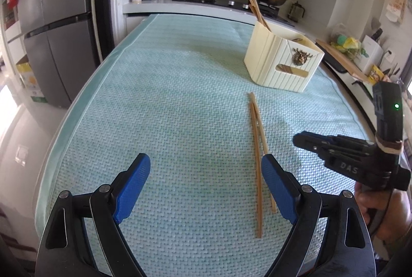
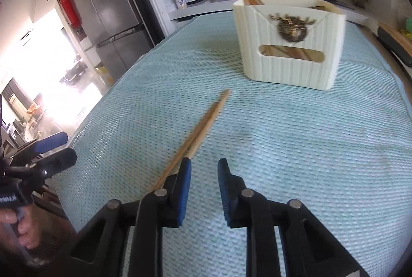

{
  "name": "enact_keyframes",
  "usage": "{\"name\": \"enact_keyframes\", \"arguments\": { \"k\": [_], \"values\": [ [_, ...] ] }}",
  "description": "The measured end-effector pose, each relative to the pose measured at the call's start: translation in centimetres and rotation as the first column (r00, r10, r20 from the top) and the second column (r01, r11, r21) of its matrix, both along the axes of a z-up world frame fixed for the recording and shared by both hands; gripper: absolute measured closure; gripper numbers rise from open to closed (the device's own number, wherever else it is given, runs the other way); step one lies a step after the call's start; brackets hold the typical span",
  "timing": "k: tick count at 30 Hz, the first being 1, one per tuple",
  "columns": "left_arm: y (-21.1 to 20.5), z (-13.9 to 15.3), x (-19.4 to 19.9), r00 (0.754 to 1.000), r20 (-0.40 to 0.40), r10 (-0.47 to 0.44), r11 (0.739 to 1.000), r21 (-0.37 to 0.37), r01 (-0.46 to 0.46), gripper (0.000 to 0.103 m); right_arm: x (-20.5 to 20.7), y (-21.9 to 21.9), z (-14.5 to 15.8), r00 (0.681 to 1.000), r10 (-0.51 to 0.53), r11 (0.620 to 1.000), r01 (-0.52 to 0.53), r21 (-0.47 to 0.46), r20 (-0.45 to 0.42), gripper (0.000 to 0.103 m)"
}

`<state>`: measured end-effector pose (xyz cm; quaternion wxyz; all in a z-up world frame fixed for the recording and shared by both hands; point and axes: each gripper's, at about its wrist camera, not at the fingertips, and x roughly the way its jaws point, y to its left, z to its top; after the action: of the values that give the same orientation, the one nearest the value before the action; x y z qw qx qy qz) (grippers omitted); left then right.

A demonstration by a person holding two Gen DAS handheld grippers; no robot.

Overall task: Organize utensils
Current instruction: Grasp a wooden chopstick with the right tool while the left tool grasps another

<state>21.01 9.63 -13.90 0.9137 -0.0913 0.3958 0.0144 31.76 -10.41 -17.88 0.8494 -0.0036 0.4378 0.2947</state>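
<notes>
Left wrist view shows a cream ribbed plastic utensil holder [image 1: 280, 63] standing at the far right of the pale green woven mat [image 1: 167, 96], with wooden chopsticks [image 1: 258, 14] leaning out of its far left compartment. A loose pair of wooden chopsticks [image 1: 257, 153] lies nearer on the mat. The left gripper [image 1: 206, 181] hangs wide apart and empty beside them; the right gripper [image 2: 203, 179] has narrowly parted jaws gripping nothing.
</notes>
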Motion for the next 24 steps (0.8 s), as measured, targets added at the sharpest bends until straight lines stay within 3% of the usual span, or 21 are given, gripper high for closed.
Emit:
{"name": "enact_keyframes", "arguments": {
  "k": [2,6,11,17,24],
  "values": [
    [0.6,-0.1,-0.2,1.000,-0.005,0.018,1.000,-0.005,-0.018,0.014,0.7,1.8,-0.8,0.999,0.021,1.000,-0.022,-0.002,-0.030,0.089],
    [1.6,-0.5,-0.8,0.999,-0.013,0.047,0.999,-0.007,-0.047,0.014,0.5,3.8,-2.5,0.996,0.047,0.998,-0.051,-0.045,-0.077,0.090],
    [1.9,-1.1,-0.9,0.998,-0.030,0.054,0.998,-0.018,-0.054,0.014,-1.3,4.2,-3.0,1.000,0.019,0.987,-0.022,-0.159,-0.018,0.093],
    [0.7,-1.1,-0.8,1.000,-0.026,0.014,1.000,-0.015,-0.014,0.014,-3.2,0.1,-2.7,0.997,-0.072,0.974,0.073,-0.213,0.015,0.097],
    [-1.0,-1.9,-0.1,0.998,-0.049,-0.031,0.999,-0.014,0.031,0.014,-6.0,-8.5,-2.5,0.971,-0.236,0.932,0.237,-0.274,0.037,0.097]
  ]
}}
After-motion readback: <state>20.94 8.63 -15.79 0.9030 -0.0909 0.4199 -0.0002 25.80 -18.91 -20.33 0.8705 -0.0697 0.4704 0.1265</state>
